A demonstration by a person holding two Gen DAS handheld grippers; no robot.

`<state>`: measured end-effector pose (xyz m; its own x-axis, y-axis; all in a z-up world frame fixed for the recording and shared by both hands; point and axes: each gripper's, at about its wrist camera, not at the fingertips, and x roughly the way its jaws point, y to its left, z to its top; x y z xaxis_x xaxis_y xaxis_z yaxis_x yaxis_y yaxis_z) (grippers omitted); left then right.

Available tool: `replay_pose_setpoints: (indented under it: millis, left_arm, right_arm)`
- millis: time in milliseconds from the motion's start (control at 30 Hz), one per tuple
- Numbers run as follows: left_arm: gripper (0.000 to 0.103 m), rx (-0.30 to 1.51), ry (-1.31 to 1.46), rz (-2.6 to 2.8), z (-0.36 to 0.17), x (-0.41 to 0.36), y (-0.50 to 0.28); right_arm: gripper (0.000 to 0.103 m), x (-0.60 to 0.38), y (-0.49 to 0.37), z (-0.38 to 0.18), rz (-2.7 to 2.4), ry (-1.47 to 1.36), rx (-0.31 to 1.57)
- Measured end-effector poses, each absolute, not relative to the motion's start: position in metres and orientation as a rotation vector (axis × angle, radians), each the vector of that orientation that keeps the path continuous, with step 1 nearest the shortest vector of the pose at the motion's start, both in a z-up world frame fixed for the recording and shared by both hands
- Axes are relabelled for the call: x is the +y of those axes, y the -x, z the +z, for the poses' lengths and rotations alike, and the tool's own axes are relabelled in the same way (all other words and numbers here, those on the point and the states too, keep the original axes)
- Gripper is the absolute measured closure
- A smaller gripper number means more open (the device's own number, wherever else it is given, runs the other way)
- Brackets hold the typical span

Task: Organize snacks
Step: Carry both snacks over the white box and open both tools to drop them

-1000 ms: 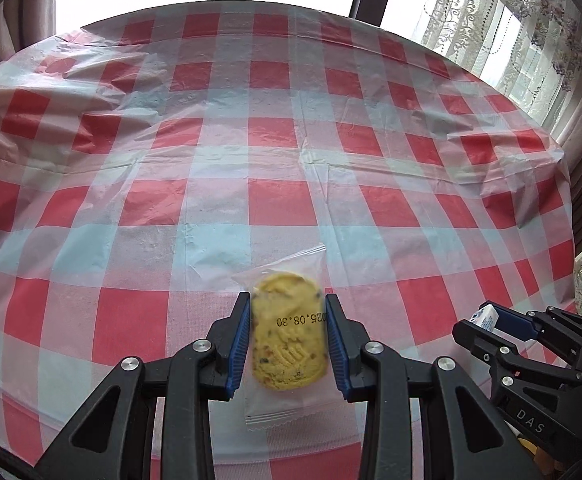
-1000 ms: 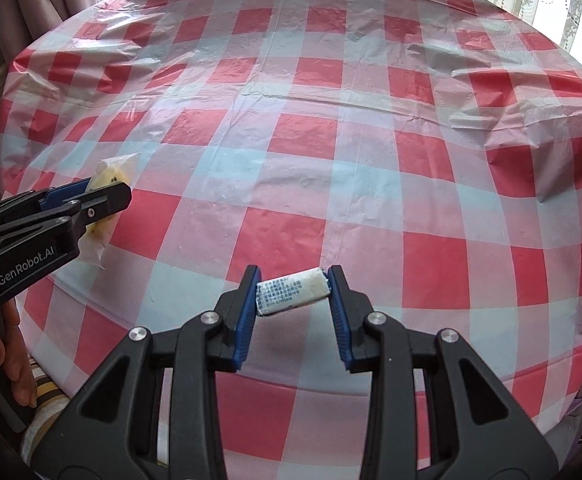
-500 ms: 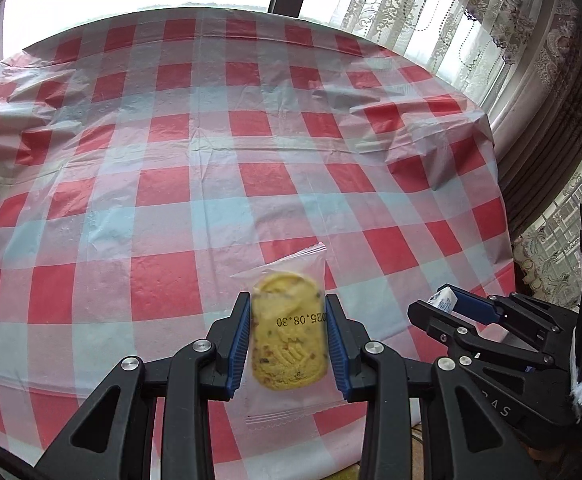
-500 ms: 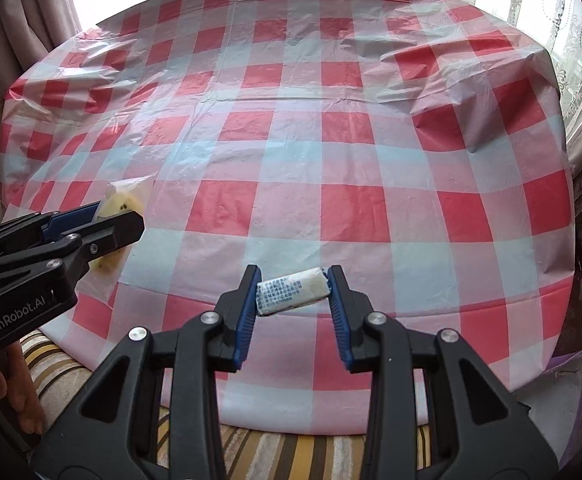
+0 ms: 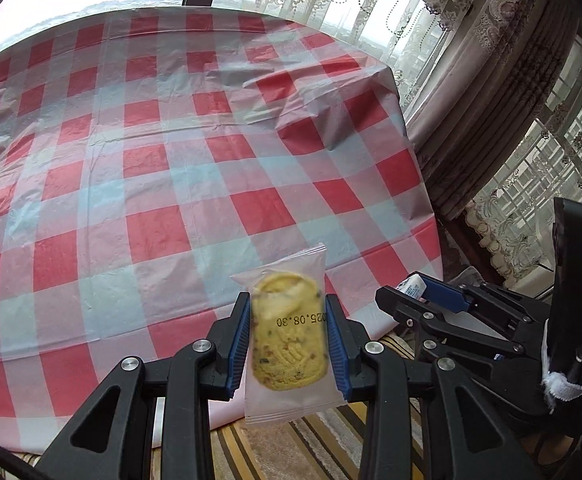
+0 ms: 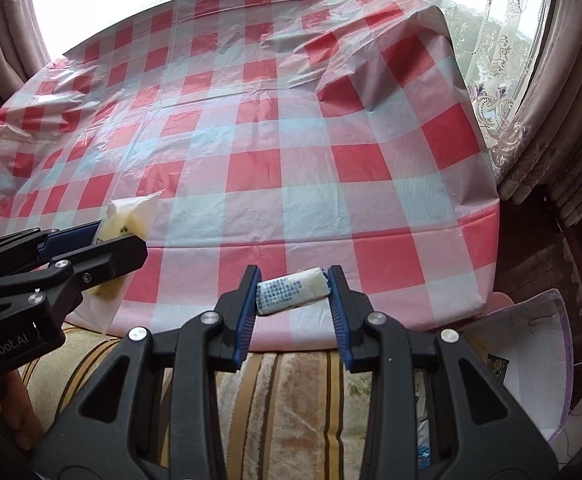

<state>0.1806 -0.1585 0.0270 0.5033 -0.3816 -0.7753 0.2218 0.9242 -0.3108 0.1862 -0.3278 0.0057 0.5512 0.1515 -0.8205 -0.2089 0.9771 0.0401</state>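
My left gripper (image 5: 287,336) is shut on a yellow cookie in a clear wrapper (image 5: 287,340) and holds it in the air over the table's near edge. It also shows at the left of the right wrist view (image 6: 123,236), with the cookie (image 6: 125,222) between its fingers. My right gripper (image 6: 293,300) is shut on a small white wrapped candy (image 6: 291,291), held off the table's front edge. That gripper shows at the right of the left wrist view (image 5: 419,292), with the candy tip (image 5: 411,283) visible.
The table (image 6: 291,120) has a red-and-white checked plastic cloth (image 5: 151,160). A striped cushion (image 6: 283,400) lies below the grippers. A white box with a purple rim (image 6: 531,360) sits low right. Curtains (image 5: 491,100) hang on the right.
Both grippers have pulled back and to the right, away from the table, still holding the cookie and the candy. The table's near edge and the striped cushion have come into view.
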Motion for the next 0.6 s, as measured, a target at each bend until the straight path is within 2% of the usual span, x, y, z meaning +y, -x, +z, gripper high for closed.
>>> replay_pose_setpoints:
  millis: [600]
  left_arm:
    - [0.067, 1.044, 0.115, -0.541, 0.031, -0.262, -0.138]
  right_arm:
    - [0.065, -0.439, -0.124, 0.009, 0.038, -0.044, 0.962]
